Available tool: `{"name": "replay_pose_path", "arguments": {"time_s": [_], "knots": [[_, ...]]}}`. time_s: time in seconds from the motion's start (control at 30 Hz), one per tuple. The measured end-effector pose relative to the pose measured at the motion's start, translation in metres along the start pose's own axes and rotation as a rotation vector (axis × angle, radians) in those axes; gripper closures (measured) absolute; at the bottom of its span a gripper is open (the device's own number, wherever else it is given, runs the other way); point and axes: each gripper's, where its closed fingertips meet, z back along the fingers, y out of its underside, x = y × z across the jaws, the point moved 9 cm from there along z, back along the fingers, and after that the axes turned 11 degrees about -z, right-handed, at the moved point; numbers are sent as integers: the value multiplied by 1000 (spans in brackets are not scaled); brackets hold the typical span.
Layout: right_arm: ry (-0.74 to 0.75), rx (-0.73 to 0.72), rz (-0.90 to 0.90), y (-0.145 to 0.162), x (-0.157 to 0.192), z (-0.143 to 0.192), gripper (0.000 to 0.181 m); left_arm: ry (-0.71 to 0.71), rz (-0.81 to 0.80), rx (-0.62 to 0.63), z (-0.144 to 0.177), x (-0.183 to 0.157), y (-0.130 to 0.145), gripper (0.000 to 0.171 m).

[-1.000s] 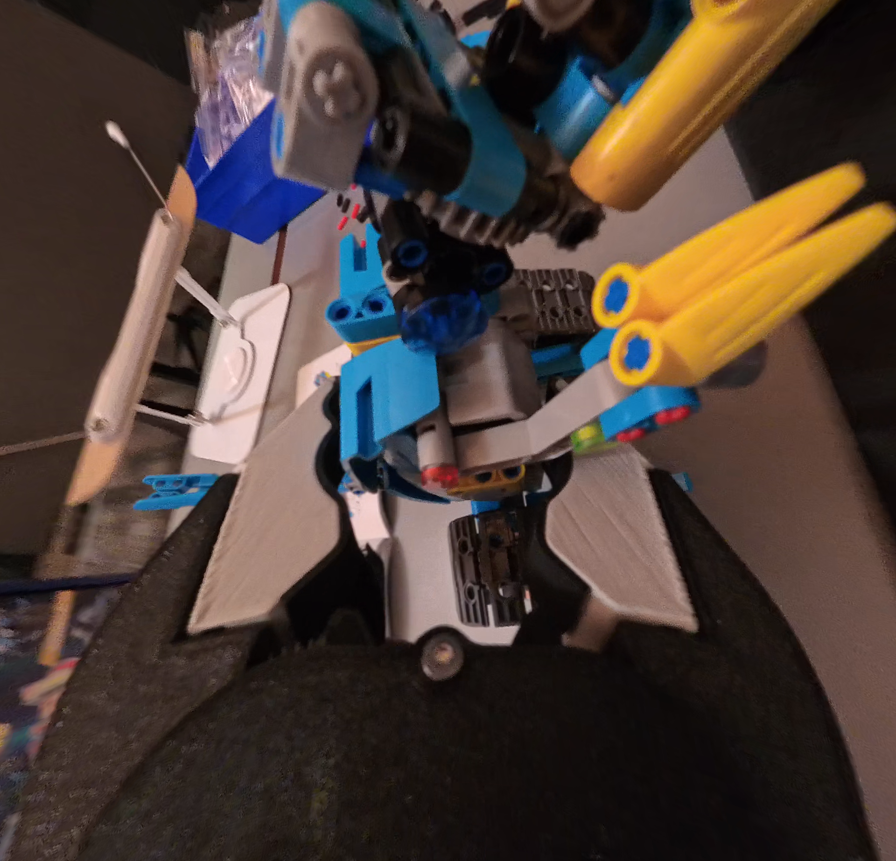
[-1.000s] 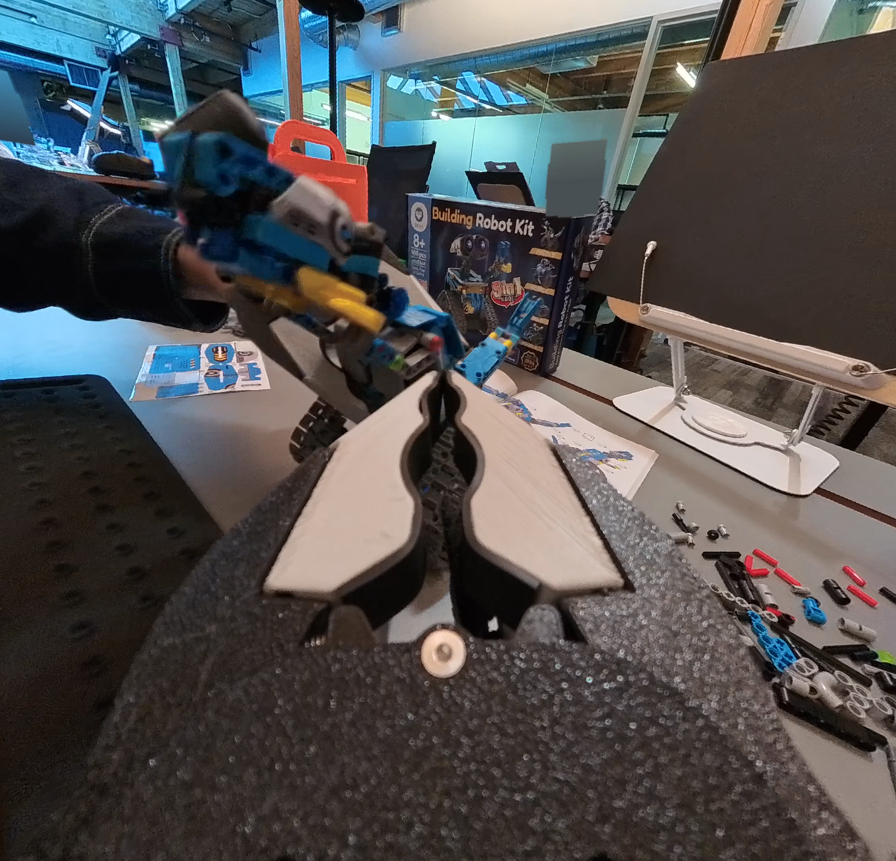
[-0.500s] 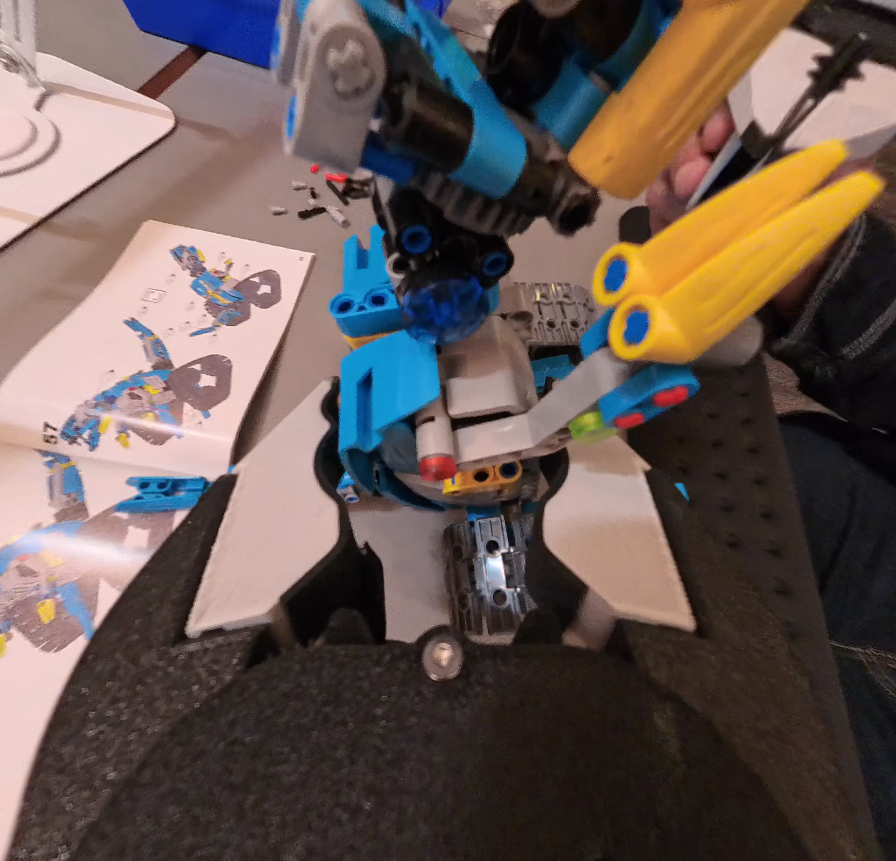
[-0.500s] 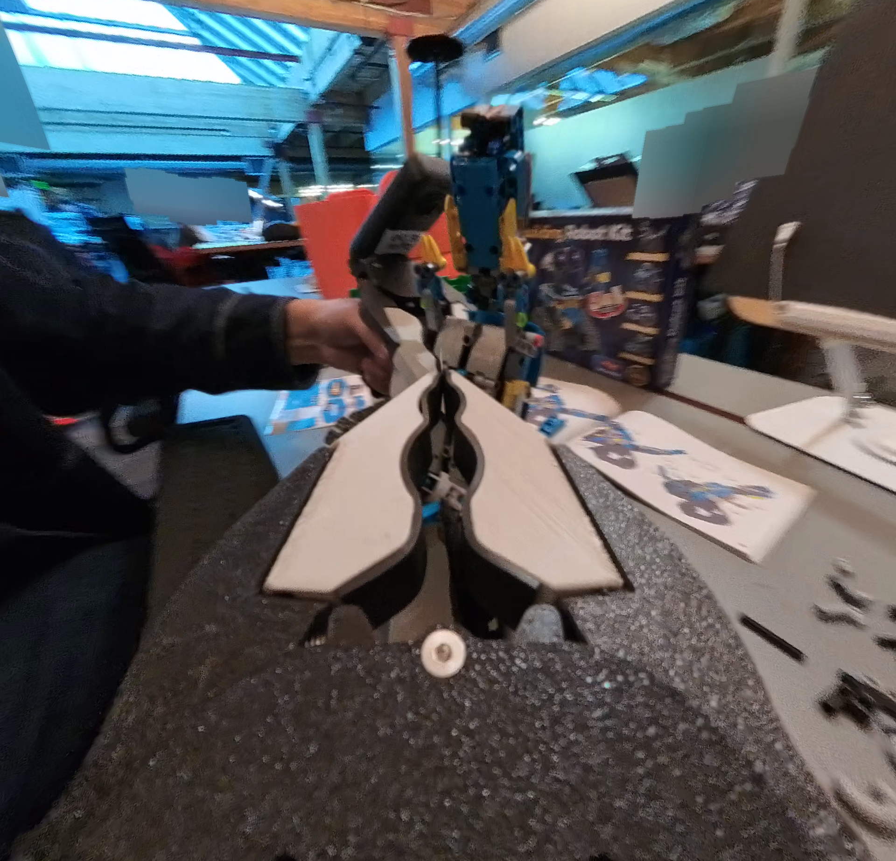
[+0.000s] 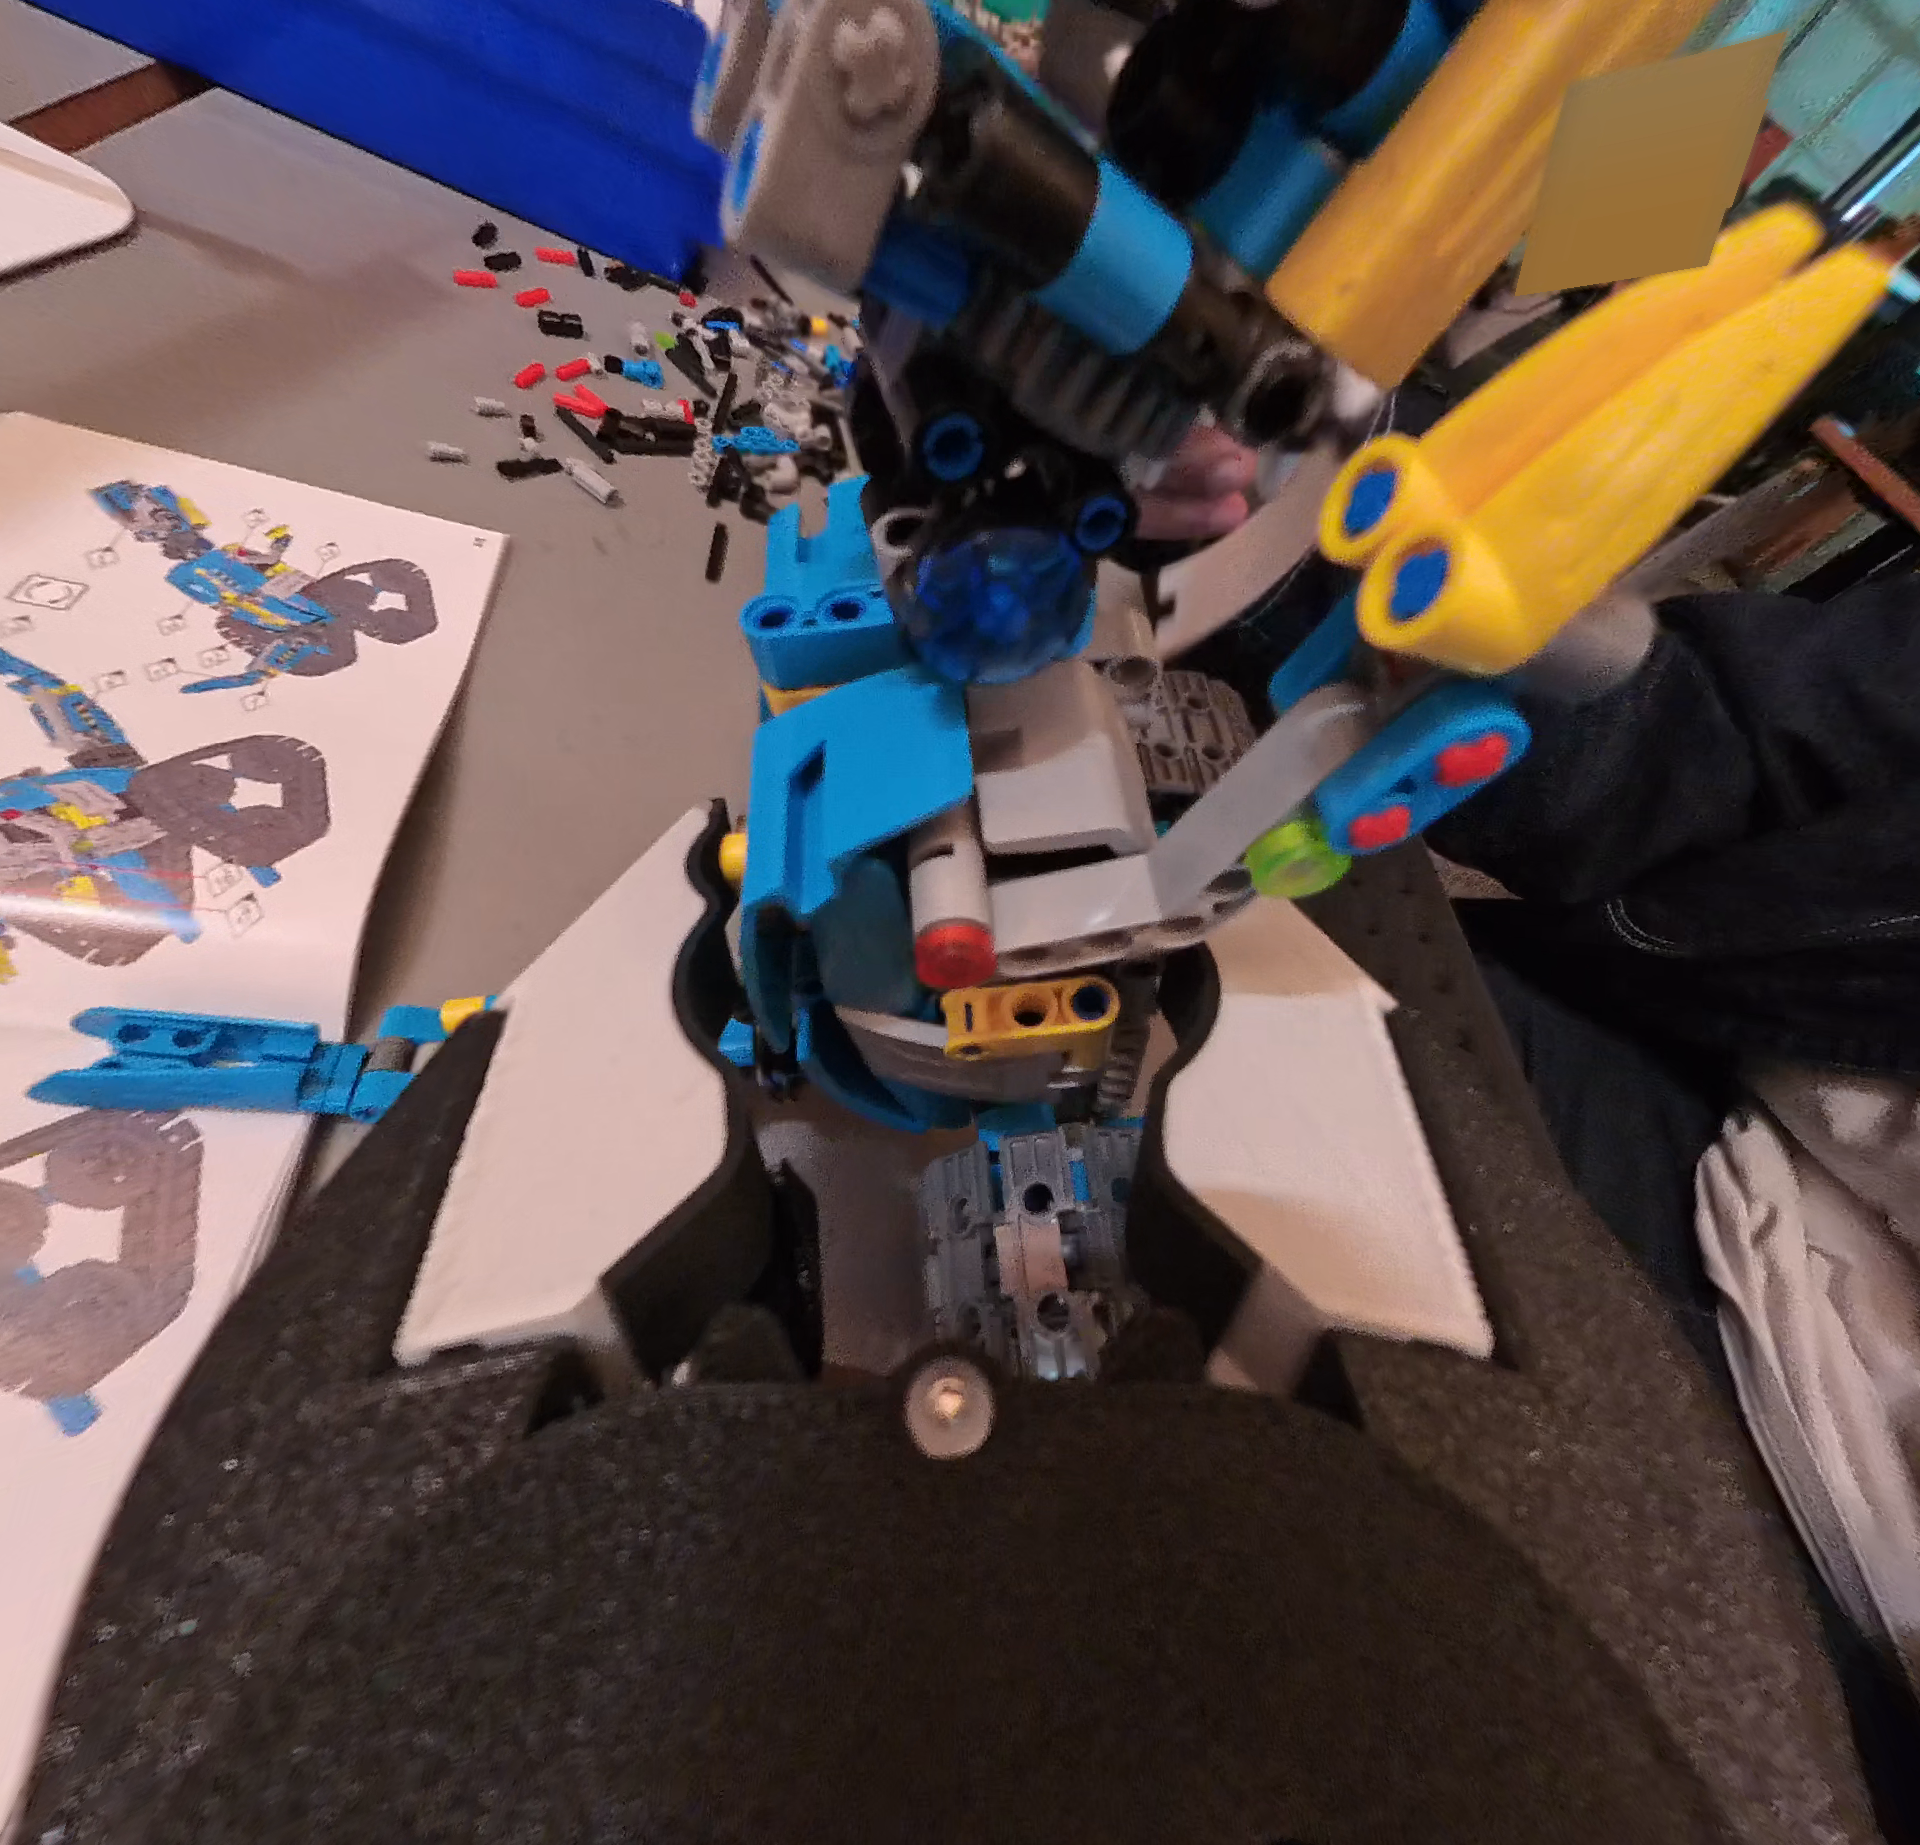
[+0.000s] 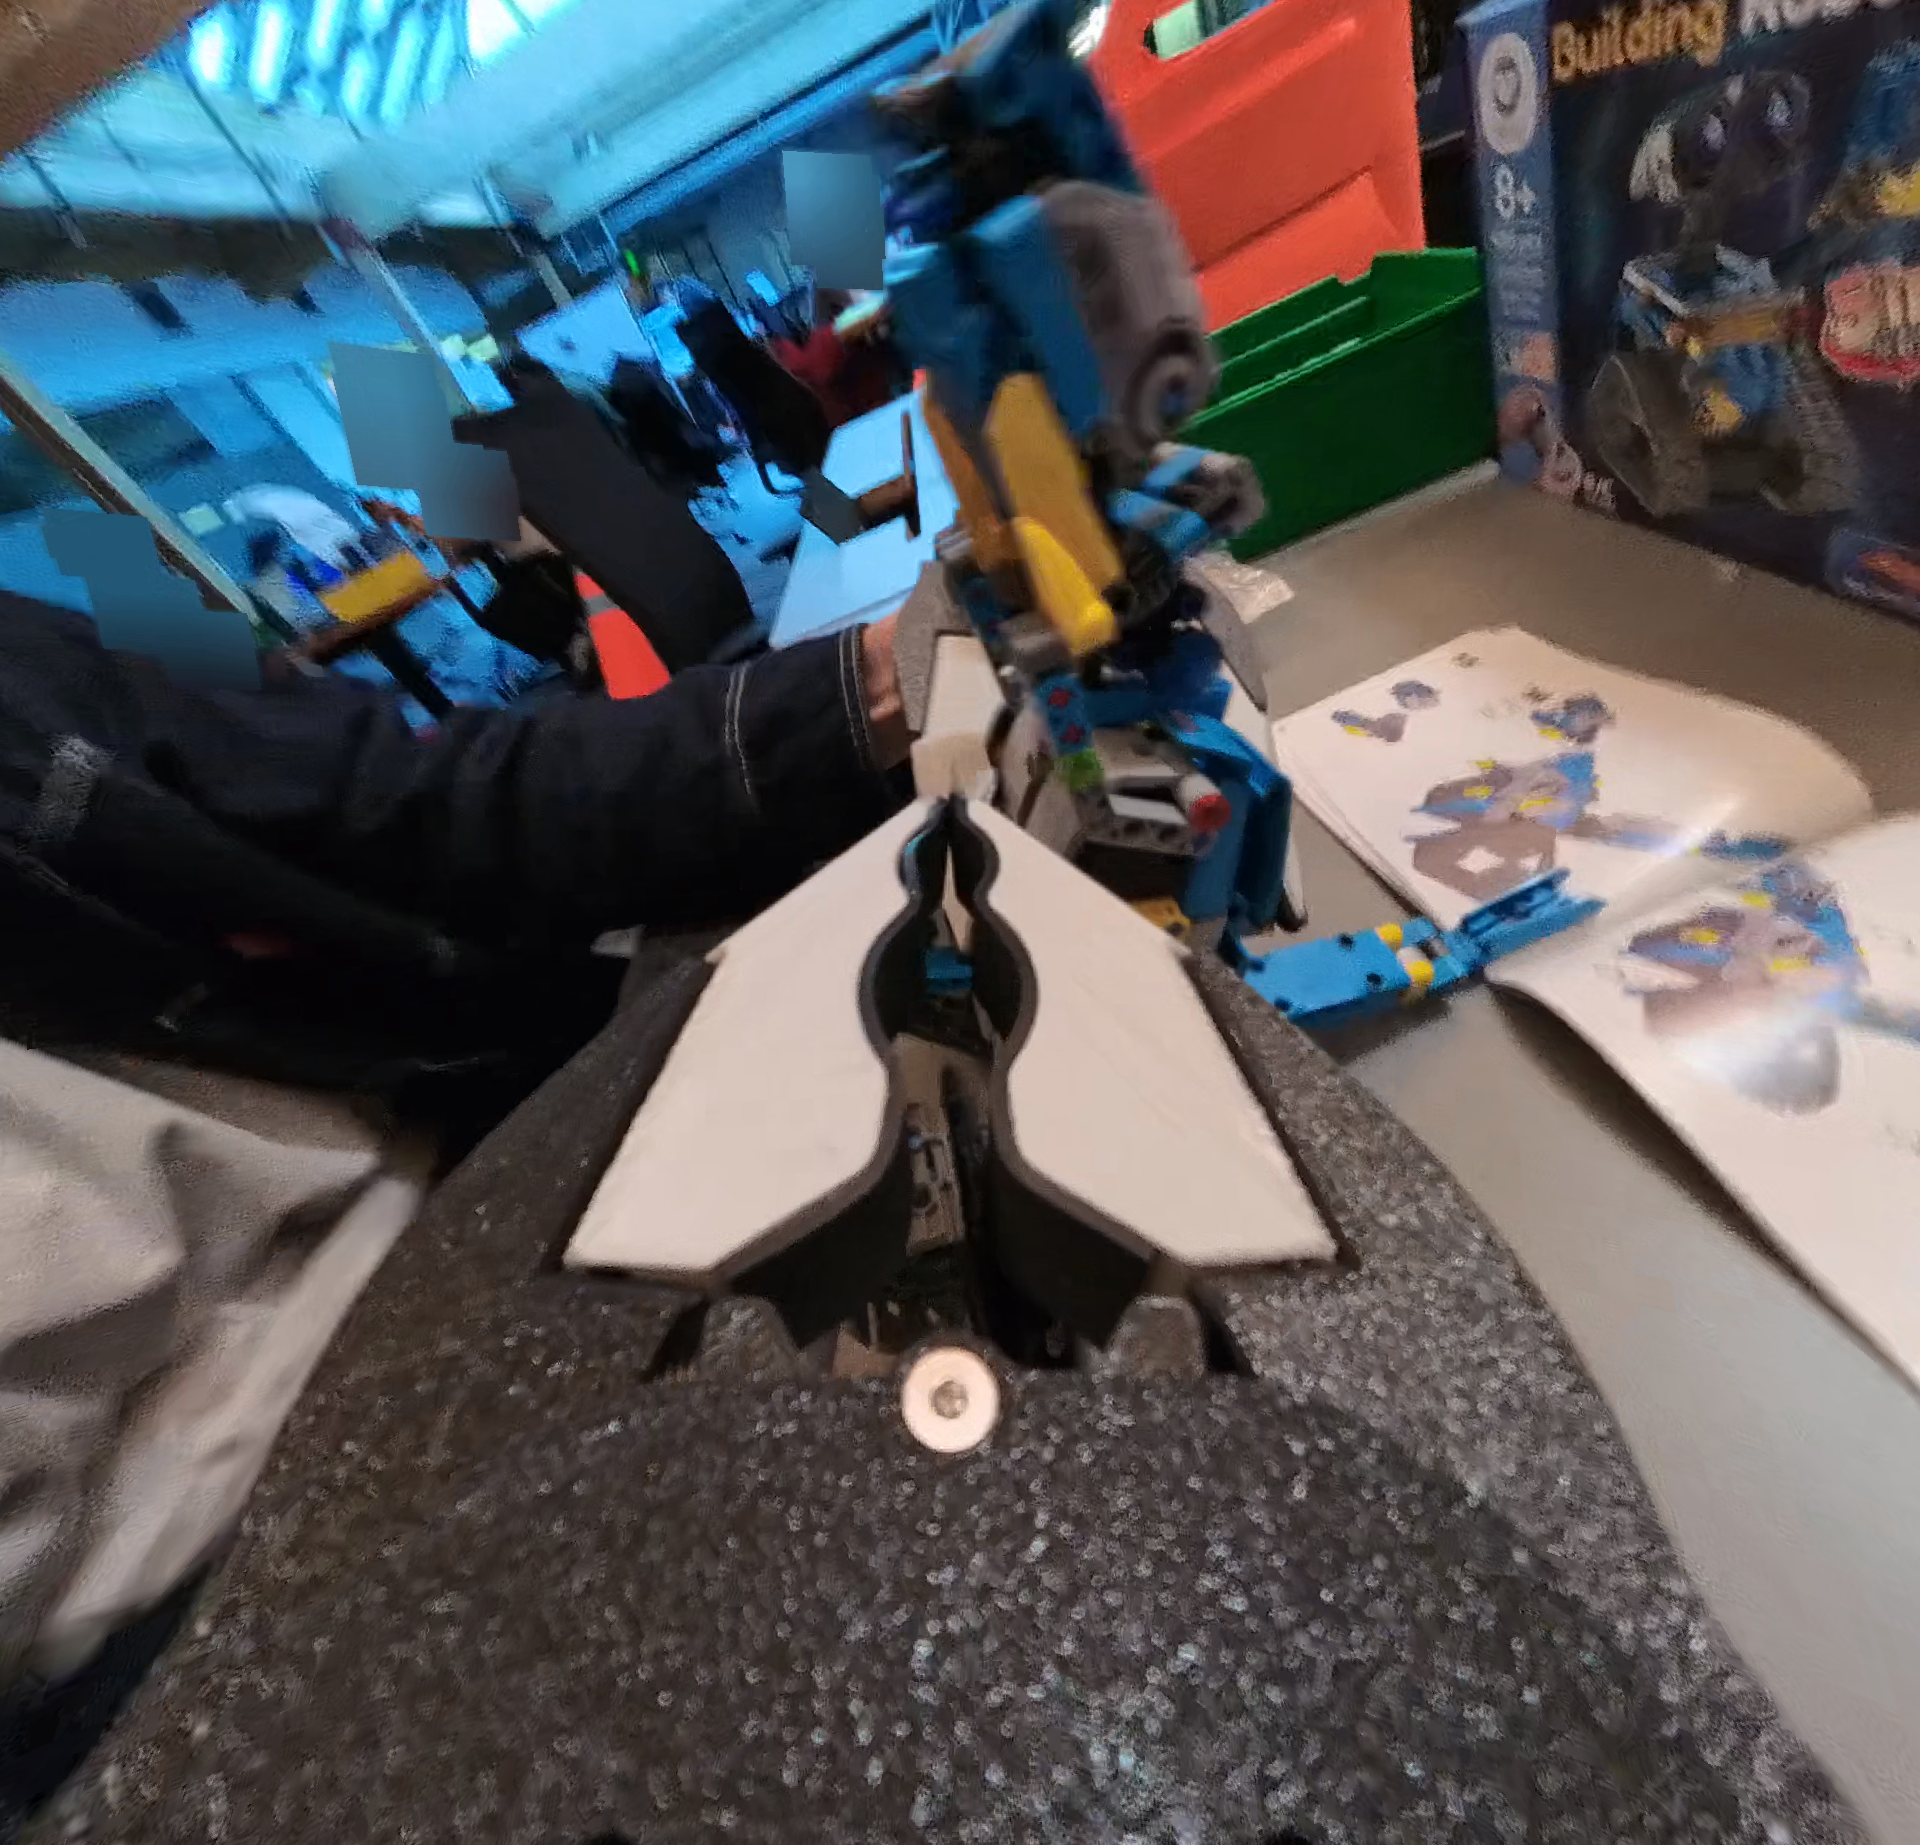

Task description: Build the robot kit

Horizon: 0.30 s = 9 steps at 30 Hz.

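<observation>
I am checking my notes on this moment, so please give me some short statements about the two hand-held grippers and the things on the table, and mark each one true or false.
1. The left hand-held gripper is shut on the blue, grey and yellow toy robot. True.
2. The right hand-held gripper stands wide open. False: its fingers are closed together, and whether they pinch a small part cannot be told.
3. An open instruction booklet lies on the grey table. True.
4. The loose small parts sit in a green bin. False: they lie scattered on the table.
5. The loose blue arm piece lies partly on the booklet. True.
</observation>
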Motion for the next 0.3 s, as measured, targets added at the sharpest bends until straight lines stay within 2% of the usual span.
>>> {"name": "replay_pose_path", "arguments": {"time_s": [0.07, 0.13, 0.3], "knots": [[-45, -71, 135, -1, 13, -1, 181, 3, -13, -3, -2, -1, 0, 89], [-46, -108, 132, -1, 14, -1, 181, -2, -42, 14, -1, -3, -1, 89], [0, -99, 192, 1, 13, -4, 181, 25, -43, -3, -1, -3, 0, 89]]}}
